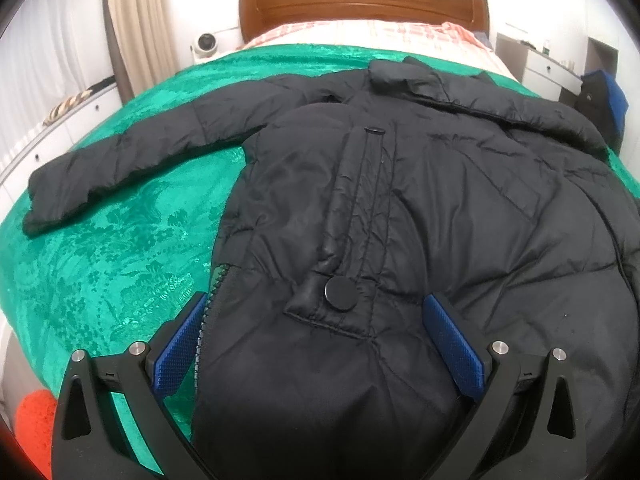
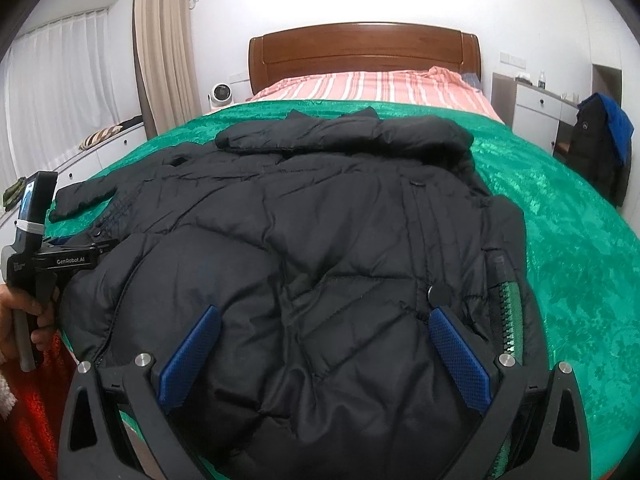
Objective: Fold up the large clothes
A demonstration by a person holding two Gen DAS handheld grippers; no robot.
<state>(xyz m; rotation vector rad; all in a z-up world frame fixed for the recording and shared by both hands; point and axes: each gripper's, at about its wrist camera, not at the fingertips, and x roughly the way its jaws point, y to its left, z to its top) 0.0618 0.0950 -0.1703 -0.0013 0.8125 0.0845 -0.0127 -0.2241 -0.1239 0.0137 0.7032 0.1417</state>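
A large black puffer jacket lies front up on a green bedspread, collar toward the headboard. One sleeve stretches out to the left. The jacket also fills the right wrist view, where the other sleeve lies folded across the top. My left gripper is open, its blue pads on either side of the jacket's lower hem by a round button. My right gripper is open over the hem near the zipper. The left gripper's handle shows at the left.
A wooden headboard and a striped pink sheet are at the far end. A white fan stands at the left, white drawers and a chair with dark clothes at the right. Red cloth lies below the bed edge.
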